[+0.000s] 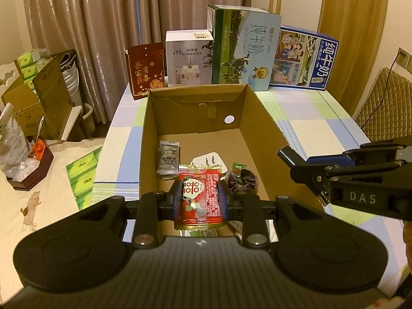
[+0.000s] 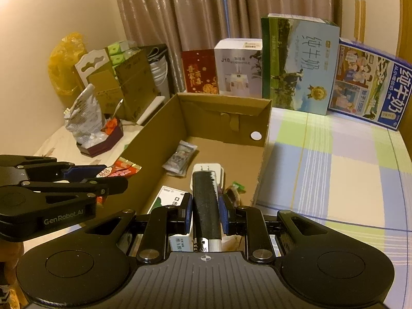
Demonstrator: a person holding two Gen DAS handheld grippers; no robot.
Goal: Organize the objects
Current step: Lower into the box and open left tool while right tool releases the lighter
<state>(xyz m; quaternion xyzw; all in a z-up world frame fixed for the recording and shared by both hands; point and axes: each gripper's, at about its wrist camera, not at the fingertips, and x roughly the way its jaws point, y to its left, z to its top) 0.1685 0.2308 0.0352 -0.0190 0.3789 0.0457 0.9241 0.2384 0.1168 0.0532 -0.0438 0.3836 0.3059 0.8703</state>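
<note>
Red foil fills the middle of my left wrist view: the left gripper (image 1: 200, 197) is clamped on a red snack packet (image 1: 199, 195), its blue pads pressing both long sides, and I hold it over the near end of the open cardboard box (image 1: 148, 128). On the box floor beyond the packet I see a grey sachet (image 1: 168, 161) toward the left wall, a white plug adapter (image 1: 209, 160) just behind the packet, and a dark purple scrunchie (image 1: 243, 179) with a small green-wrapped sweet (image 1: 239, 166) near the right wall. The box sits on a checked tablecloth (image 1: 322, 128); along the table's far edge stand a red gift bag (image 1: 145, 70), a white humidifier box (image 1: 189, 58) and two milk cartons (image 1: 244, 49). The right gripper (image 1: 296, 161) reaches in from the right edge, over the box's right wall; from here I cannot tell what it carries.

In the right wrist view, the right gripper (image 2: 205, 212) is closed on a black and silver stick-shaped object (image 2: 206, 203), which points forward over the near end of the box (image 2: 164, 128). Below and ahead of it lies the plug adapter (image 2: 207, 170), the sachet (image 2: 180, 158) further left, and a white and green card packet (image 2: 167, 198) against the near left of the floor. The left gripper (image 2: 113, 176) comes in from the left edge at the box's left wall, the red packet (image 2: 123, 170) pinched between its fingers.
</note>
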